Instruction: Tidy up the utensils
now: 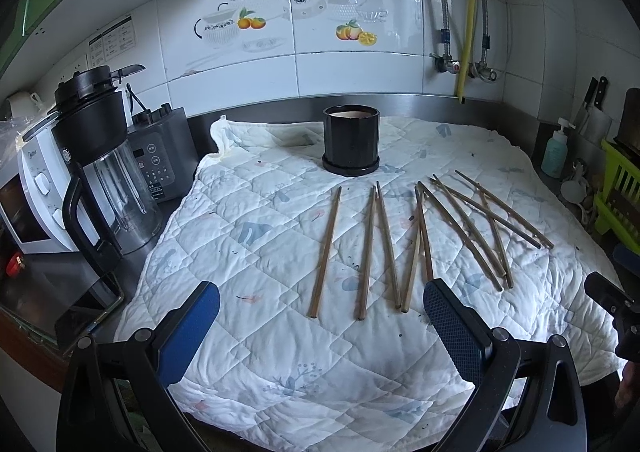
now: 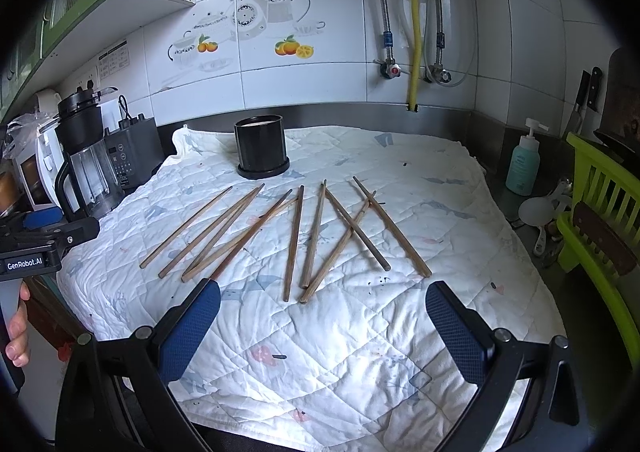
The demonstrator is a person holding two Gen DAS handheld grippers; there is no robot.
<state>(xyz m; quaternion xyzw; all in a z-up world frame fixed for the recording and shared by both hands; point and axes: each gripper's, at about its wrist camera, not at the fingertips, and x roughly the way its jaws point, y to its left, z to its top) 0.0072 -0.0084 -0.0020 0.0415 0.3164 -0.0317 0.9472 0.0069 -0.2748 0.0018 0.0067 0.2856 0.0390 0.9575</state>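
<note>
10 wooden chopsticks lie loose on the quilted cloth, some crossed. 1 black cup stands behind them, w/ nothing in it that I can see. Left gripper & right gripper both hover over the cloth, fingers wide apart, holding nothing.

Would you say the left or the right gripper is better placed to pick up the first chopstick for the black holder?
Probably the left gripper: it is open, with several chopsticks ending just ahead between its fingers, and the black holder straight beyond. The right gripper, also open, has fewer ends lined up.
</note>
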